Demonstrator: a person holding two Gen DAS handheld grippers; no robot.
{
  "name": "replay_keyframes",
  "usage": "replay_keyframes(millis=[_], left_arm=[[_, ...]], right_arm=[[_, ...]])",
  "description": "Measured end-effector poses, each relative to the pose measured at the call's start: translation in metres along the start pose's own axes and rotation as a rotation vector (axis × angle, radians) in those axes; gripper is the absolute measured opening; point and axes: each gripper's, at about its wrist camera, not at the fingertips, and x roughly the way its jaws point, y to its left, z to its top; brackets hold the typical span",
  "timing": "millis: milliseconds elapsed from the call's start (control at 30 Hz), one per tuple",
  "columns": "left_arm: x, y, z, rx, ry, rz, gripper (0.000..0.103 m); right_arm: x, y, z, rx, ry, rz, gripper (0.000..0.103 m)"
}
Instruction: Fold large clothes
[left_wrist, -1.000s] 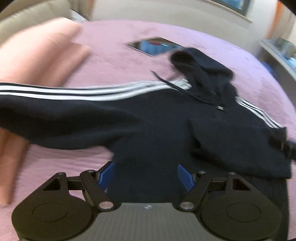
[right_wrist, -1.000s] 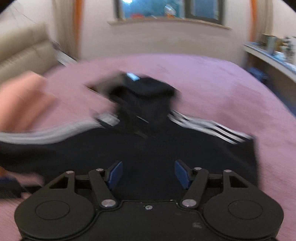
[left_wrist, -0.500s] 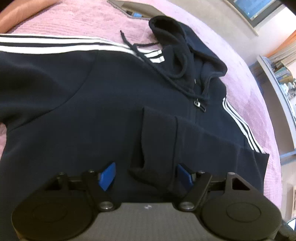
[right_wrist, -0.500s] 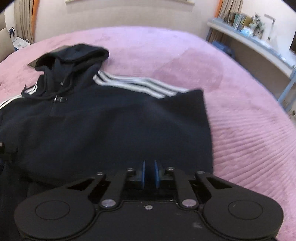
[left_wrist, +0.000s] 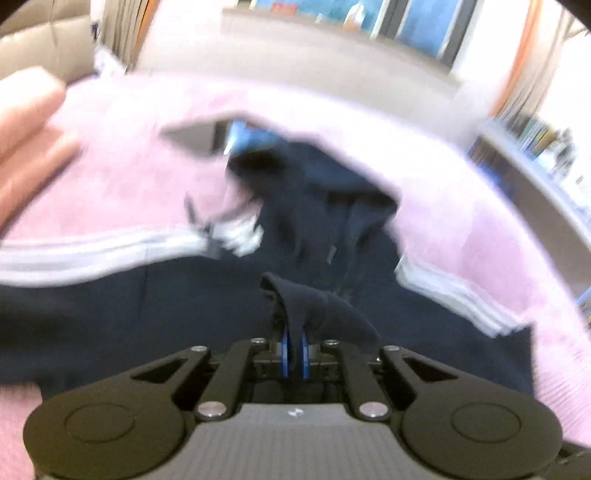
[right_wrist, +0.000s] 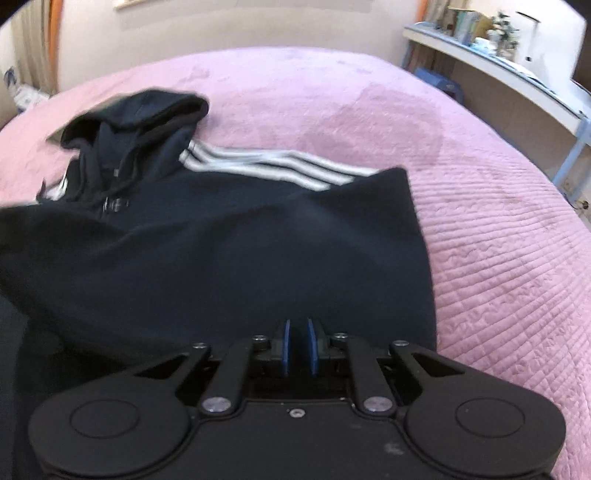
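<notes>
A dark navy hoodie (right_wrist: 221, 240) with white stripes lies spread on a pink bed cover (right_wrist: 480, 221), its hood (right_wrist: 147, 107) at the far left. My right gripper (right_wrist: 298, 325) is at the hoodie's near hem by its right edge, the blue pads drawn close with dark cloth between them. The left wrist view is blurred. In it my left gripper (left_wrist: 294, 334) is shut on a raised fold of the hoodie (left_wrist: 147, 295), which peaks just above the pads. The hood (left_wrist: 314, 184) lies beyond.
A flat dark device (left_wrist: 199, 134) lies on the bed cover (left_wrist: 129, 177) past the hood. A peach pillow (left_wrist: 26, 122) is at the far left. A shelf (right_wrist: 498, 66) with small items runs along the right wall, and there is a window wall behind.
My left gripper went from wide open to shut on a fold of the hoodie and tilted up towards the window. My right gripper closed at the hem half a second ago and has stayed there.
</notes>
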Motion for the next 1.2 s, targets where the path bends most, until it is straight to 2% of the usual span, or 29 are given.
replay_keyframes(millis=[100, 167, 233, 300, 367, 400, 433, 467, 600, 633, 667, 700, 733, 767, 800, 833, 867, 900, 933, 967, 1000, 1067, 1200], left_arm=[[-0.024, 0.012, 0.026, -0.008, -0.107, 0.013, 0.008], [-0.038, 0.032, 0.037, -0.046, -0.168, 0.102, 0.008], [-0.038, 0.057, 0.038, -0.061, -0.170, 0.209, 0.008], [-0.013, 0.081, 0.026, -0.030, -0.066, 0.309, 0.009], [0.022, 0.096, 0.004, 0.021, 0.091, 0.311, 0.015], [0.036, 0.099, -0.009, 0.046, 0.153, 0.336, 0.018], [0.041, 0.098, -0.018, 0.076, 0.160, 0.364, 0.020], [0.035, 0.094, -0.024, 0.112, 0.126, 0.392, 0.021], [-0.009, 0.086, -0.015, 0.151, -0.011, 0.466, 0.047], [-0.020, 0.082, -0.012, 0.165, -0.055, 0.469, 0.054], [-0.026, 0.075, -0.008, 0.184, -0.083, 0.455, 0.059], [-0.027, 0.068, -0.004, 0.209, -0.083, 0.414, 0.072], [-0.025, 0.061, -0.002, 0.238, -0.067, 0.343, 0.079], [-0.021, 0.053, -0.002, 0.261, -0.056, 0.263, 0.079], [-0.012, 0.046, -0.004, 0.271, -0.046, 0.218, 0.078], [0.000, 0.041, -0.008, 0.276, -0.024, 0.194, 0.069], [0.016, 0.038, -0.014, 0.277, 0.019, 0.189, 0.058], [0.035, 0.040, -0.019, 0.266, 0.076, 0.199, 0.039], [0.054, 0.044, -0.024, 0.247, 0.144, 0.206, 0.033], [0.067, 0.051, -0.031, 0.221, 0.179, 0.192, 0.034], [0.064, 0.055, -0.034, 0.204, 0.142, 0.176, 0.035], [0.054, 0.062, -0.028, 0.152, 0.162, 0.155, 0.035], [-0.001, 0.089, -0.026, 0.040, 0.115, 0.176, 0.036]], right_arm=[[-0.006, 0.006, 0.013, 0.046, -0.013, 0.045, 0.013], [-0.010, 0.015, 0.022, 0.056, -0.021, 0.083, 0.013], [-0.009, 0.021, 0.028, 0.071, -0.014, 0.126, 0.014], [0.000, 0.026, 0.032, 0.067, 0.010, 0.117, 0.015], [0.015, 0.028, 0.032, 0.061, 0.055, 0.084, 0.033], [0.023, 0.026, 0.031, 0.063, 0.079, 0.081, 0.034], [0.030, 0.024, 0.031, 0.063, 0.095, 0.079, 0.034], [0.035, 0.023, 0.032, 0.054, 0.105, 0.068, 0.034], [0.033, 0.025, 0.048, -0.006, 0.069, 0.053, 0.035], [0.030, 0.027, 0.055, -0.015, 0.057, 0.064, 0.043], [0.028, 0.028, 0.061, -0.015, 0.044, 0.074, 0.058], [0.026, 0.030, 0.067, -0.016, 0.020, 0.080, 0.061], [0.027, 0.033, 0.070, -0.029, 0.007, 0.076, 0.061], [0.030, 0.039, 0.073, -0.060, 0.001, 0.062, 0.059], [0.038, 0.045, 0.072, -0.086, 0.009, 0.051, 0.058], [0.048, 0.048, 0.071, -0.086, 0.033, 0.056, 0.040], [0.058, 0.048, 0.068, -0.066, 0.078, 0.074, 0.003], [0.070, 0.045, 0.064, -0.035, 0.132, 0.090, 0.000], [0.076, 0.042, 0.059, 0.000, 0.157, 0.099, 0.000], [0.076, 0.042, 0.057, -0.003, 0.138, 0.101, 0.000], [0.074, 0.044, 0.055, -0.027, 0.133, 0.095, 0.000], [0.066, 0.048, 0.057, -0.052, 0.143, 0.070, 0.001], [0.020, 0.068, 0.060, -0.120, 0.082, 0.186, 0.007]])
